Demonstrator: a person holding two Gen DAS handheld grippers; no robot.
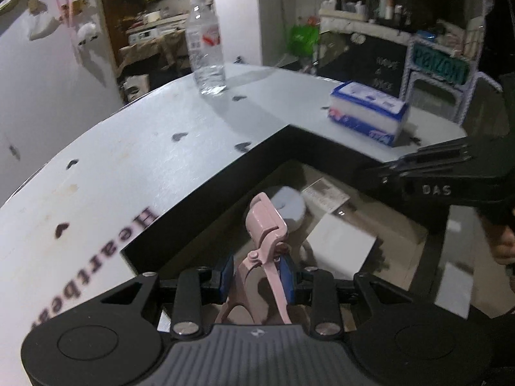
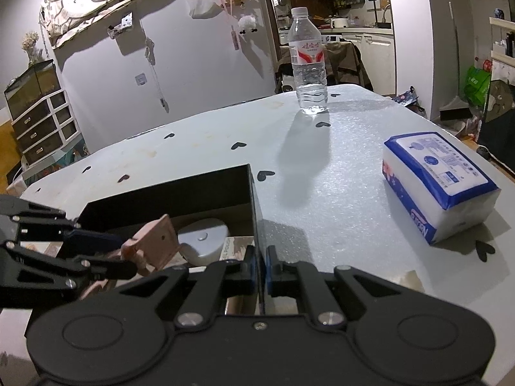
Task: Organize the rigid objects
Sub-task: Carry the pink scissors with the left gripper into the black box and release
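pink tool (image 1: 265,225): lower handles run behind the left gripper (image 1: 256,278) body; what kind of tool it is cannot be told.
round white object (image 2: 202,236): partly covered by the pink tool; identity unclear.
box wall (image 2: 254,193): near end hidden between the right gripper (image 2: 258,268) pads.
printed word on table cover (image 1: 96,267): cut off by the gripper body.
shelf items (image 1: 386,6): blurred, too small to name.
bottle (image 1: 206,41): motion-blurred, label unreadable.
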